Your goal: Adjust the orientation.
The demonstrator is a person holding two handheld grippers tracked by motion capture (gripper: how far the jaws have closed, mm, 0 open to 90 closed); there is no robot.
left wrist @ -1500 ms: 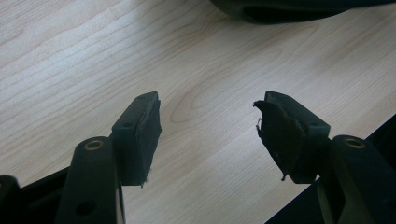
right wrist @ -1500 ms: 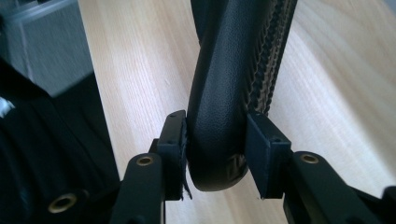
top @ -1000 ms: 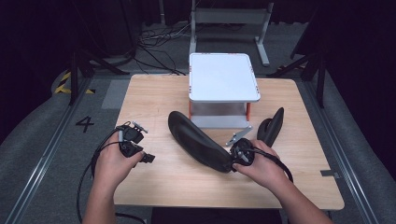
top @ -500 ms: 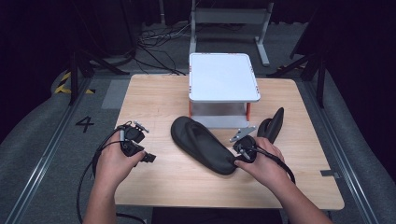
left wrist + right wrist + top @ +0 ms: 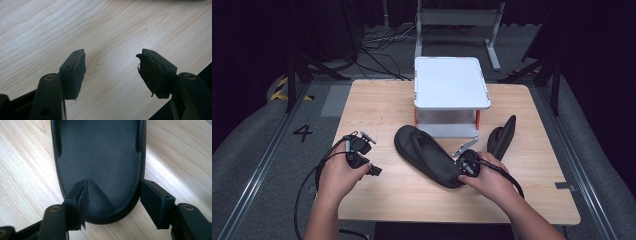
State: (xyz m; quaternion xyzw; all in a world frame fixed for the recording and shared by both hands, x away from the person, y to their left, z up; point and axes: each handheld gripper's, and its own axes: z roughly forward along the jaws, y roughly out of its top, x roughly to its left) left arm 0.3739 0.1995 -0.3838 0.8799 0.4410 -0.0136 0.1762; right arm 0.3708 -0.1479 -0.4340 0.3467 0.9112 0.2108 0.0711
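Observation:
A black slipper (image 5: 427, 155) lies flat on the wooden table (image 5: 377, 100), sole down, its heel toward me. My right gripper (image 5: 462, 170) is at that heel. In the right gripper view the heel of the slipper (image 5: 100, 157) sits between the jaws of my right gripper (image 5: 115, 182). These jaws have just been opening and stand apart, with one pad over the insole and the other clear of the rim. A second black slipper (image 5: 502, 135) rests on its edge to the right. My left gripper (image 5: 369, 152) (image 5: 111, 53) is open above bare wood.
A white-topped stand (image 5: 452, 82) on short red legs sits at the back middle of the table, just behind the slippers. The table's near edge runs close under both hands. Cables and metal frames lie on the dark floor beyond.
The right gripper's jaws have spread and let go of the slipper's heel. The slipper has settled flat on the table. The left hand has stayed where it was.

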